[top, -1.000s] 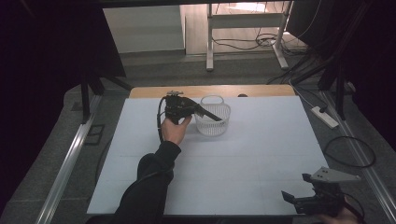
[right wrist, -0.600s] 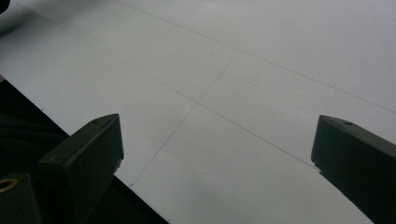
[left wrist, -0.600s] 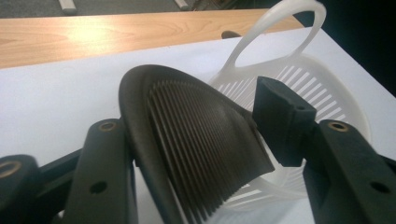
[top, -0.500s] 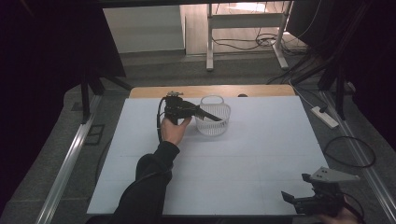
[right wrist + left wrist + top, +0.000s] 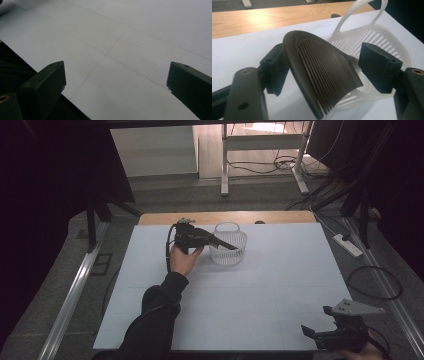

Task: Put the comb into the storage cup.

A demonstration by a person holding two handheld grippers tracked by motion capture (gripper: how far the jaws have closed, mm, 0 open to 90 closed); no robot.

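Leaning between the just-parted left tongs [image 5: 324, 75] — dark ribbed comb [image 5: 322, 75], over white basket [image 5: 384, 42].

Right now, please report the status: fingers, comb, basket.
Left gripper just opening, dark comb between its fingers, right pad clear of it. Comb hangs over white basket. Right gripper open, idle at near table edge. Nothing in the way.

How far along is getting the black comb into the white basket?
Done: the left gripper has carried the black comb to the white basket, teeth resting over its rim. In hand: its jaws have just been opening; the comb stands between them, one pad clear of it. Left: the comb dropping fully inside and the gripper withdrawing. The right gripper waits open near the table's front edge.
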